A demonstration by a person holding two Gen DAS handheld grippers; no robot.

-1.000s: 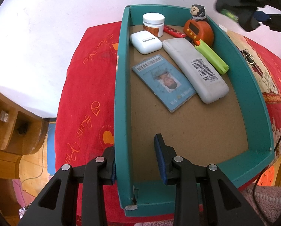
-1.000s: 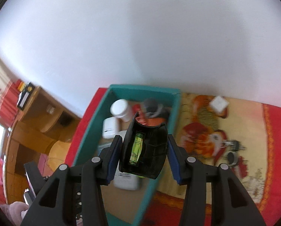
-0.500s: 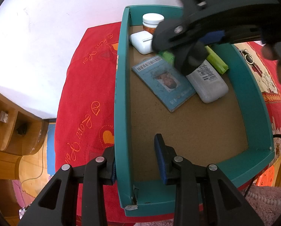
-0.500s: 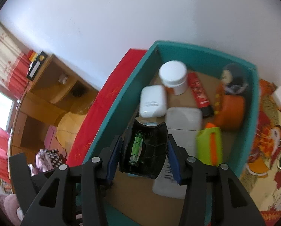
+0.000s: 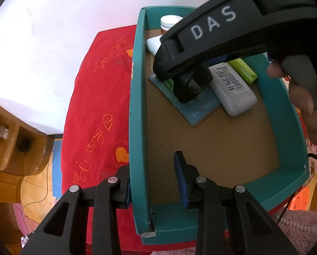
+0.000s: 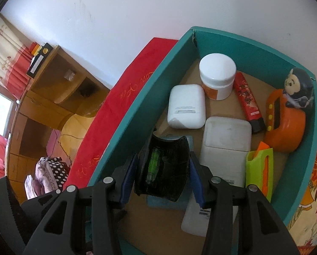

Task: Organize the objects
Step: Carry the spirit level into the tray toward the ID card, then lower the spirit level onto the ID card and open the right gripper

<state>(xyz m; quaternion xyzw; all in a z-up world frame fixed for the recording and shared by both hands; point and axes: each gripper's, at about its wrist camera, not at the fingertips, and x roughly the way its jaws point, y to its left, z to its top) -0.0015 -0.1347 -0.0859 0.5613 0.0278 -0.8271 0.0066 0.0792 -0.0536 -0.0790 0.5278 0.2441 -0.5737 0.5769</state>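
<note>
A teal box (image 5: 286, 106) lies on a red cloth. My left gripper (image 5: 154, 170) stands astride its left wall near the front corner, shut on it, one pad outside and one inside. My right gripper (image 6: 162, 163) is shut on a black gadget with a green vial (image 6: 164, 165). It holds the gadget (image 5: 190, 85) low inside the box over a blue card (image 5: 201, 108); whether they touch I cannot tell. Also in the box are a white jar (image 6: 217, 74), a white case (image 6: 186, 108), a white remote (image 6: 224, 148), a red tube (image 6: 247, 104), an orange clock with a monkey figure (image 6: 284, 125) and a green cutter (image 6: 259, 170).
A hand (image 5: 303, 97) grips the right tool at the box's right side. The box's near half shows bare brown floor (image 5: 211, 144). The red cloth (image 5: 99, 106) spreads to the left, with wooden shelves (image 6: 58, 80) beyond it. A patterned yellow cloth (image 6: 316, 180) lies to the right.
My right gripper has come down from above the box's far right and into the box, carrying the black gadget to the blue card. The left gripper has not moved.
</note>
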